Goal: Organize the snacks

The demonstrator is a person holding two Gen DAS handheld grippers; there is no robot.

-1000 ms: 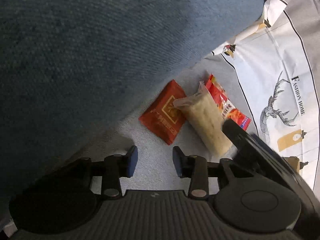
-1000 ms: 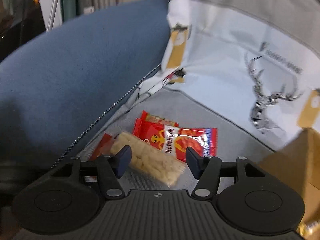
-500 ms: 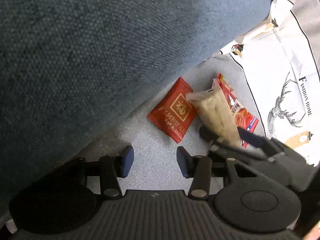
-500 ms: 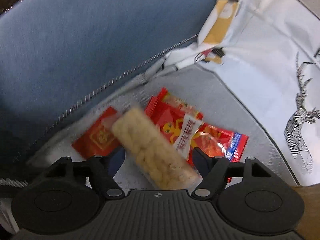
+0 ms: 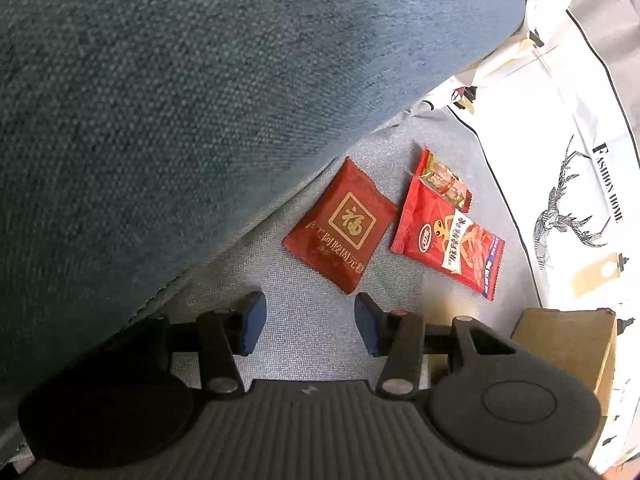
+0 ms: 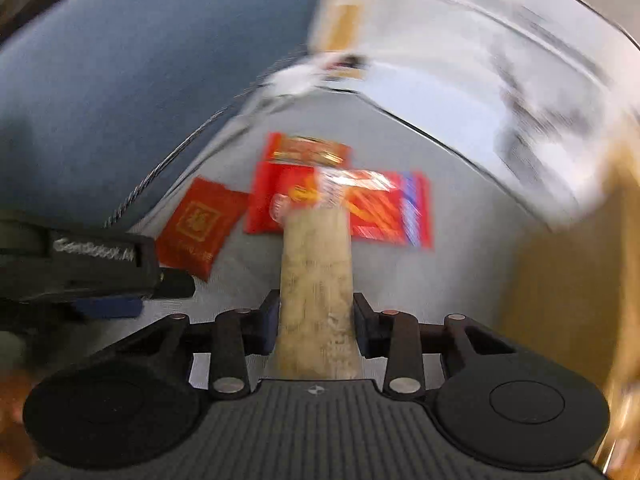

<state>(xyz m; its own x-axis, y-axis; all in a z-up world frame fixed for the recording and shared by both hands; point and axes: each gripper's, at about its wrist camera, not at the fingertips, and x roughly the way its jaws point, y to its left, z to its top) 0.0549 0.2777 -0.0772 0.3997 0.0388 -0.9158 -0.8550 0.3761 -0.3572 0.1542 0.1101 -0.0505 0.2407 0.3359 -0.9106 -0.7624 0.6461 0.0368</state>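
Cardboard box (image 5: 568, 344) interior unseen; right gripper (image 6: 314, 322) just clamped the beige snack bar (image 6: 316, 280), left gripper (image 5: 308, 322) open

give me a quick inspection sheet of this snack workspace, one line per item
surface: grey fabric seat, lit, no spills seen
job's things: pale puffed snack bar in the right gripper; dark red packet and bright red packet lie flat side by side; small red wrapper tucked partly under the bright one
clutter: cardboard box at the right edge
grippers: left gripper open, empty; right gripper has just been closing, pads on the bar
cables: nothing seen
surroundings: blue cushion; white deer-print fabric; right view blurred
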